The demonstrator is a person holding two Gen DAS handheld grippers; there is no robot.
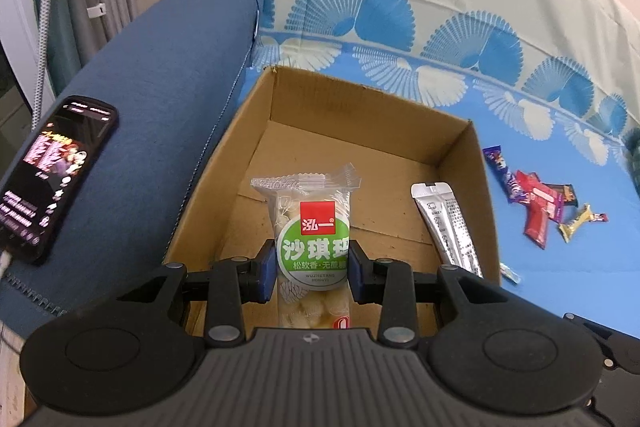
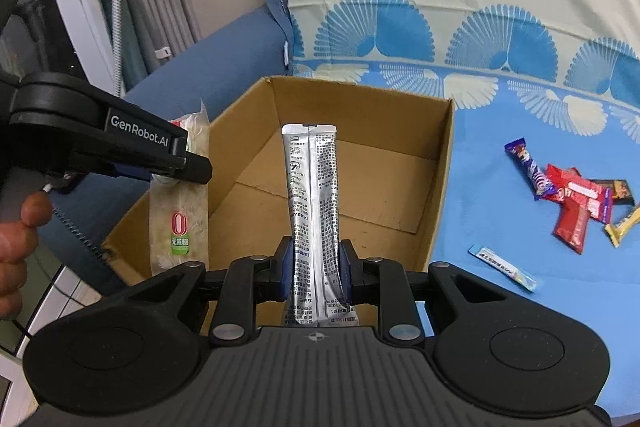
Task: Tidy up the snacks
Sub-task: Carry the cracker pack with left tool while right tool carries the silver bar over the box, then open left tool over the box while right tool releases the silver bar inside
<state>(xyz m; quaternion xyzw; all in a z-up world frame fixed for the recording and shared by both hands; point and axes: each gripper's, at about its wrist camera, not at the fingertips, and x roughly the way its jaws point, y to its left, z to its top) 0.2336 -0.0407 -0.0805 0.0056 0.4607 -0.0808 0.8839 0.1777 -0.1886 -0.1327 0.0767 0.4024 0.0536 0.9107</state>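
My left gripper (image 1: 313, 263) is shut on a clear snack pack with a green round label (image 1: 312, 239), held over the near end of an open cardboard box (image 1: 256, 107). My right gripper (image 2: 315, 267) is shut on a long silver foil pouch (image 2: 312, 187), also above the box (image 2: 440, 163). In the left wrist view the silver pouch (image 1: 448, 227) hangs at the box's right wall. In the right wrist view the left gripper (image 2: 172, 163) and its clear pack (image 2: 180, 223) sit at the box's left edge. The box floor shows bare cardboard.
Loose wrapped snacks (image 2: 572, 195) lie in a heap on the blue patterned sheet right of the box, with a small light-blue sachet (image 2: 504, 267) nearer. A lit phone (image 1: 52, 175) rests on the blue sofa arm at left. A person's hand (image 2: 20, 243) holds the left gripper.
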